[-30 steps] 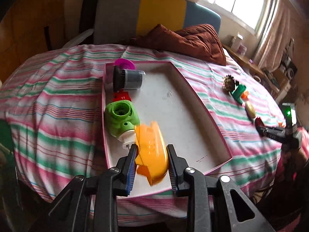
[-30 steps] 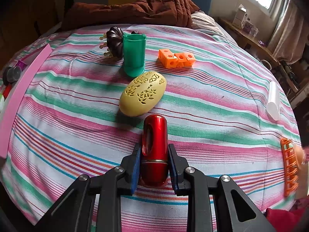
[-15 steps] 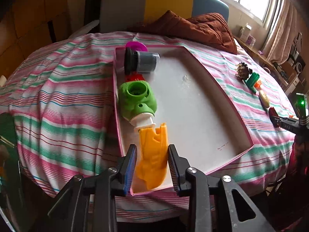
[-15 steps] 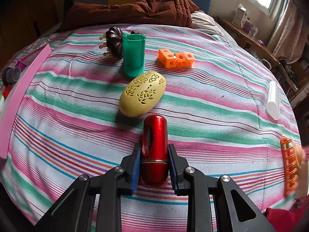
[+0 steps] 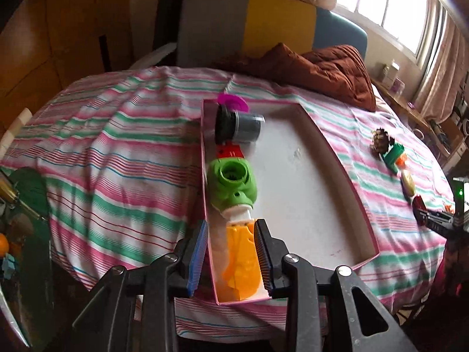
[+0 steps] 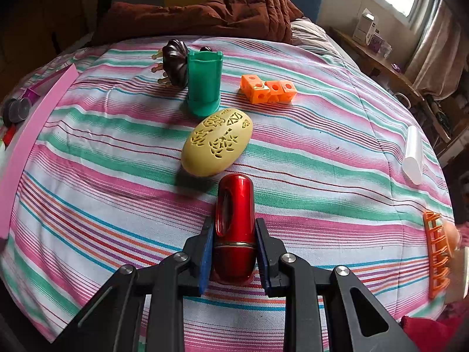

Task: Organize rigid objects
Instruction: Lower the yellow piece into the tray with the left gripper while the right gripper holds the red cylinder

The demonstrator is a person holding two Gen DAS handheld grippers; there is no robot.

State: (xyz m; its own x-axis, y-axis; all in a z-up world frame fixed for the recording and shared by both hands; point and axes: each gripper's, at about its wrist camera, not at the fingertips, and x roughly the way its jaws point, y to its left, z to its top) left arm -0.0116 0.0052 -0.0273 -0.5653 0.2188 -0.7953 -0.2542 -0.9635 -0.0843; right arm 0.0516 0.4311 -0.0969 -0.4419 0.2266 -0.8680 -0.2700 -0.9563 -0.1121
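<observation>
An orange plastic toy [image 5: 241, 261] lies in the near left corner of the pink-rimmed white tray [image 5: 307, 190], just below a green toy [image 5: 233, 183]. My left gripper [image 5: 230, 224] hovers over it, open. Its left pad is outside the tray wall and a gap shows beside the toy. On the striped bedspread, my right gripper [image 6: 234, 226] is shut on a shiny red cylinder [image 6: 236, 202] that rests on the cloth. Just beyond the cylinder lies a yellow carved egg [image 6: 218, 143].
Along the tray's left side are also a red piece [image 5: 230, 152], a black-and-grey jar [image 5: 239, 124] and a magenta lid [image 5: 231, 99]. On the bedspread sit a green cup [image 6: 203, 83], a dark brown flower-shaped piece [image 6: 174, 61], orange cubes [image 6: 268, 89], a white tube [image 6: 413, 155] and an orange rack [image 6: 436, 255].
The left gripper let go of the orange toy, which now lies flat in the tray's near corner, and its jaws stand slightly wider. The right gripper and red cylinder have not moved.
</observation>
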